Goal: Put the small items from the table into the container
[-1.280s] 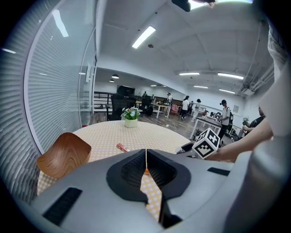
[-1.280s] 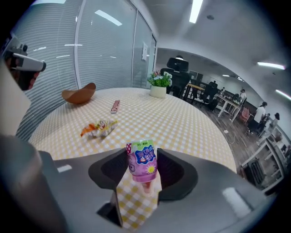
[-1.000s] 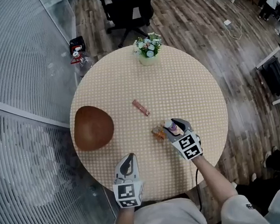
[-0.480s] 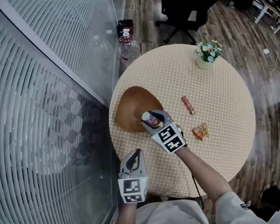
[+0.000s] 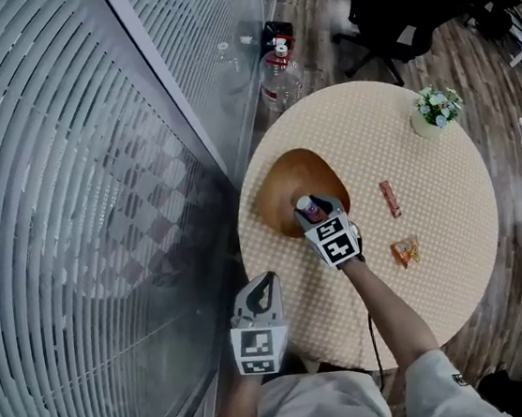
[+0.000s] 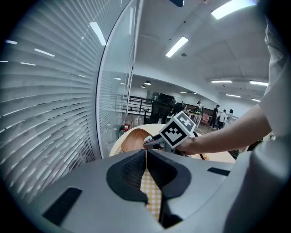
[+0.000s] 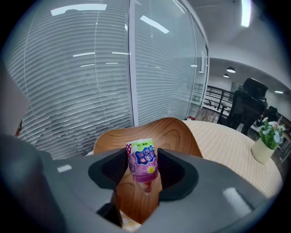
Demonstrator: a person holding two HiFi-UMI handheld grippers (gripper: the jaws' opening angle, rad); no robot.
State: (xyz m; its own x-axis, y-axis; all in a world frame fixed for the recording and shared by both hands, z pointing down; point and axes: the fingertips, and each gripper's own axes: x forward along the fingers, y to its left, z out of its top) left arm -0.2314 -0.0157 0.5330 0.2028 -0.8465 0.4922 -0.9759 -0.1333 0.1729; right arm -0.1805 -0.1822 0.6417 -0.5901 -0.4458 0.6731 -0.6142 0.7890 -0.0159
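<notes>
**Purple cup gripped over the wooden bowl**

The right gripper [image 5: 312,212] was clamped on a small purple cup [image 7: 142,160]. The cup sat pinched between both fingers at center frame, wide end up, over the wooden bowl [image 5: 282,183] at the table's [image 5: 443,303] left side. The left gripper [image 5: 263,287], at lower left, had its fingers pressed together with nothing between them.

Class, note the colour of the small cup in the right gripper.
The small cup is mainly purple, pale top band; right gripper view shows it best.
</notes>
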